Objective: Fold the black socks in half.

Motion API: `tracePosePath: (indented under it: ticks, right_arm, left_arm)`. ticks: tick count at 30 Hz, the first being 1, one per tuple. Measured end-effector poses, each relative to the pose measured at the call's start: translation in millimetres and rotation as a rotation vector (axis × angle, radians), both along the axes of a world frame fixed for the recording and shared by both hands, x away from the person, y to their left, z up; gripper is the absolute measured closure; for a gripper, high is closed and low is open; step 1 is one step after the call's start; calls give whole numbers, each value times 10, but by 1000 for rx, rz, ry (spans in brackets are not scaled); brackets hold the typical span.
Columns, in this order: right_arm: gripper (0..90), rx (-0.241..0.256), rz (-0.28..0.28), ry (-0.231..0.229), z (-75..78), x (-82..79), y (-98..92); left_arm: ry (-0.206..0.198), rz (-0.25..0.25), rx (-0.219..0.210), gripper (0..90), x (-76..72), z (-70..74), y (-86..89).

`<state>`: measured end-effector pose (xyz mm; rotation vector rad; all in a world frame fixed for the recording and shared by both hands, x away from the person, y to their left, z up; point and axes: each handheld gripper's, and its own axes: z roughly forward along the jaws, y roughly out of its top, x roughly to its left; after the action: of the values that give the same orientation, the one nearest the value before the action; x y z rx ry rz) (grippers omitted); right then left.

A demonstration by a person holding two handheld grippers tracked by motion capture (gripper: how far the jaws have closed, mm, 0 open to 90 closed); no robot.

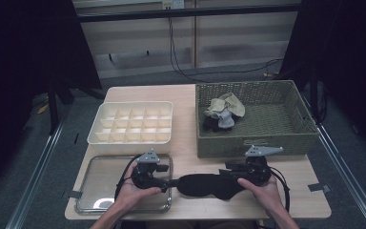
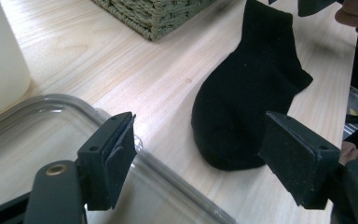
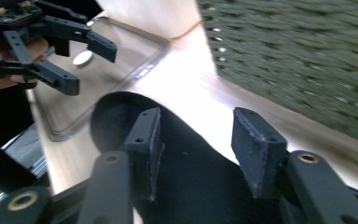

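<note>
Sock (image 1: 205,185) black, short, flat on table; left tool (image 2: 200,156) spread, right tool (image 3: 196,149) spread above it.

Looks like a lab/recording setup, not a home: small wooden table (image 1: 190,95) on grey carpet, black curtains (image 1: 24,43) left & right. Metal floor rails (image 1: 38,176) run both sides, and loose cables (image 1: 181,67) hang down the far wall.

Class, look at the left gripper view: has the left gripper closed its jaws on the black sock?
No. The left gripper stands with its jaws wide apart, and the black sock lies flat on the table beyond them.
</note>
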<state>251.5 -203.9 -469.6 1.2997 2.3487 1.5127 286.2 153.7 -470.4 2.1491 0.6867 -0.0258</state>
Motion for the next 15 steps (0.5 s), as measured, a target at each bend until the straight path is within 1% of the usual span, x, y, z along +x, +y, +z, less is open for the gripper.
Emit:
tracePosePath:
  ticks: [2, 3, 4, 6, 7, 9, 11, 13, 14, 15]
  right_arm:
    - [535, 3, 9, -13, 30, 14, 32]
    - [536, 1, 8, -12, 42, 19, 44]
    - [537, 1, 14, -19, 53, 30, 56]
    - [536, 4, 17, -23, 85, 44, 74]
    - [531, 19, 15, -25, 111, 51, 77]
    - [510, 46, 12, -35, 158, 73, 74]
    - [493, 45, 16, -41, 192, 100, 78]
    - [493, 27, 27, -44, 219, 141, 98]
    - [494, 26, 30, -44, 228, 154, 101]
    - [496, 30, 31, -47, 240, 171, 107]
  left_arm:
    - [2, 14, -1, 243, -19, 8, 40]
    - [-2, 13, 5, 245, -25, 15, 74]
    - [-10, 19, 3, 261, -41, 15, 110]
    - [-7, 34, 6, 266, -59, 18, 165]
    - [-8, 37, 6, 263, -68, 22, 183]
    - [-16, 42, 25, 257, -100, 37, 243]
    - [-25, 45, 47, 250, -123, 38, 293]
    - [-18, 61, 41, 250, -129, 28, 351]
    - [-18, 72, 31, 249, -127, 16, 371]
    - [-10, 82, 30, 239, -121, 8, 390]
